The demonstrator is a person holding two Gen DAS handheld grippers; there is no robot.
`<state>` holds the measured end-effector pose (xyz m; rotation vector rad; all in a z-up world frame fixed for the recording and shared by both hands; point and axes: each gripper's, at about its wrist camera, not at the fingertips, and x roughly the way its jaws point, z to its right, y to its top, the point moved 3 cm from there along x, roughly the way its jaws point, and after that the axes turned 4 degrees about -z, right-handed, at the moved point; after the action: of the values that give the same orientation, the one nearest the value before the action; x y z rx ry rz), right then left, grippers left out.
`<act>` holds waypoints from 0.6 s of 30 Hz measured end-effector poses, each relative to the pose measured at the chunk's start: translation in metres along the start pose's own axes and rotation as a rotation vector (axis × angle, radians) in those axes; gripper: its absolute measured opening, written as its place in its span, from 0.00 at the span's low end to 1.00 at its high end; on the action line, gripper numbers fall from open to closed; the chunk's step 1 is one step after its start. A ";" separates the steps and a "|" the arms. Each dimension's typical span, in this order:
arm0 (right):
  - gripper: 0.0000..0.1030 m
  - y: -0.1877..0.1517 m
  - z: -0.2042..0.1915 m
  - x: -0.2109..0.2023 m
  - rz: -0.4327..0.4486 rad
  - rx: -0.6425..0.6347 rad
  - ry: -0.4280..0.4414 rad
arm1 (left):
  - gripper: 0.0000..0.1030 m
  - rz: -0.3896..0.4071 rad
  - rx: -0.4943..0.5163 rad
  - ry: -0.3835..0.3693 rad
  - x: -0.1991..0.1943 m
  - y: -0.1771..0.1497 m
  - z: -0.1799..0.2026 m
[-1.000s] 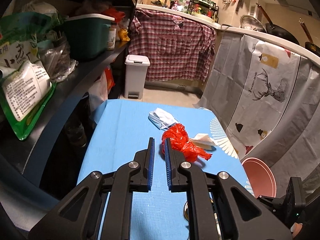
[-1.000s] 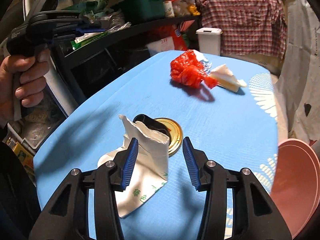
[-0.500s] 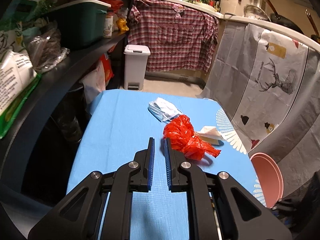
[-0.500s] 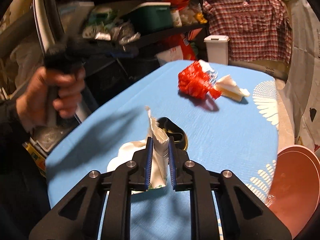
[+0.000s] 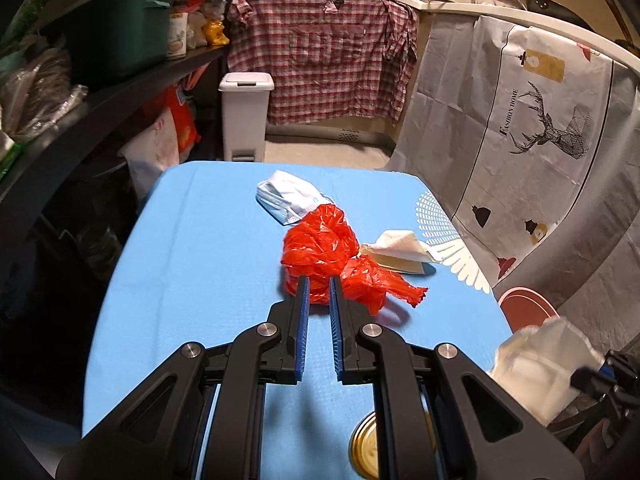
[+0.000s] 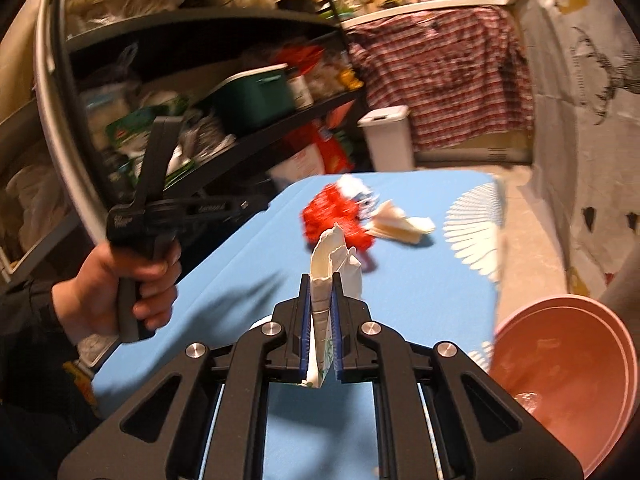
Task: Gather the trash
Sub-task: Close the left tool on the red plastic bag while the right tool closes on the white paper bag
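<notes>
Trash lies on a blue table [image 5: 200, 240]. A red plastic bag [image 5: 320, 244] sits crumpled near the middle of the table. Just behind it lies a blue face mask [image 5: 288, 198], touching the bag's far edge. A folded white napkin [image 5: 400, 246] lies right beside the bag, toward the white feather print on the cloth.

The left gripper [image 5: 318, 282] points down at the red bag. Its two blue fingers stand close together with only a thin gap, and nothing is between them. The tips sit in front of the near side of the bag; whether they touch it cannot be told. A hand [image 6: 116, 296] holds this gripper by its black handle at the table's edge.

The right gripper [image 6: 321, 280] has just been closing, and now it pinches a crumpled white paper wrapper [image 6: 332, 264] with some green print. The wrapper sticks up past the finger tips and hangs out below them too. It is up off the table.

A gold jar lid [image 5: 366, 452] lies flat on the table, close under the left gripper. A pink bowl [image 6: 560, 376] sits low beside the table, on the right. A small white bin [image 5: 245, 116] with a lid stands on the floor past the far end of the table, in front of a checked shirt [image 5: 328, 52].
</notes>
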<state>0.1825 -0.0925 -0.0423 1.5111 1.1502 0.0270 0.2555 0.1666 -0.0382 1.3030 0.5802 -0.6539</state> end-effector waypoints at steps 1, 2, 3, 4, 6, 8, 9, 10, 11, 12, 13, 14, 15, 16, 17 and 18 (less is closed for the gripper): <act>0.09 0.001 0.004 -0.001 0.010 0.006 -0.025 | 0.10 -0.002 -0.004 0.003 0.004 0.001 0.000; 0.09 0.002 0.009 -0.001 0.020 0.014 -0.062 | 0.10 -0.003 -0.006 0.007 0.006 0.001 0.000; 0.09 0.003 0.015 -0.001 0.023 0.024 -0.092 | 0.10 -0.004 -0.010 0.012 0.011 0.002 -0.001; 0.09 0.003 0.021 0.000 0.022 0.040 -0.126 | 0.10 -0.005 -0.013 0.014 0.014 0.003 -0.001; 0.09 0.002 0.031 0.003 0.012 0.066 -0.165 | 0.10 -0.003 -0.017 0.021 0.022 0.005 -0.002; 0.09 0.000 0.040 0.009 -0.010 0.080 -0.212 | 0.11 -0.002 -0.018 0.027 0.031 0.008 -0.002; 0.09 -0.001 0.043 0.012 -0.021 0.084 -0.226 | 0.11 0.000 -0.017 0.031 0.034 0.008 -0.001; 0.09 -0.002 0.047 0.017 -0.043 0.091 -0.244 | 0.13 0.003 -0.016 0.035 0.037 0.009 -0.001; 0.09 -0.005 0.050 0.019 -0.058 0.095 -0.255 | 0.21 0.006 -0.016 0.035 0.041 0.010 -0.001; 0.09 -0.008 0.053 0.021 -0.071 0.100 -0.263 | 0.25 0.004 -0.015 0.035 0.045 0.010 0.000; 0.10 -0.009 0.055 0.024 -0.082 0.105 -0.268 | 0.33 0.000 -0.014 0.036 0.050 0.011 0.001; 0.10 -0.009 0.056 0.026 -0.088 0.105 -0.271 | 0.37 -0.002 -0.014 0.038 0.054 0.010 0.002; 0.10 -0.011 0.057 0.026 -0.091 0.103 -0.272 | 0.38 -0.005 -0.015 0.038 0.057 0.011 0.002; 0.10 -0.011 0.057 0.027 -0.093 0.102 -0.272 | 0.39 -0.010 -0.018 0.036 0.061 0.010 0.002; 0.10 -0.012 0.056 0.027 -0.093 0.100 -0.272 | 0.40 -0.014 -0.021 0.033 0.064 0.010 0.002; 0.10 -0.013 0.055 0.028 -0.095 0.097 -0.272 | 0.41 -0.025 -0.025 0.032 0.069 0.010 0.001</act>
<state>0.2211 -0.1170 -0.0853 1.4905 1.0139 -0.2947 0.3101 0.1590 -0.0803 1.2863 0.6300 -0.6453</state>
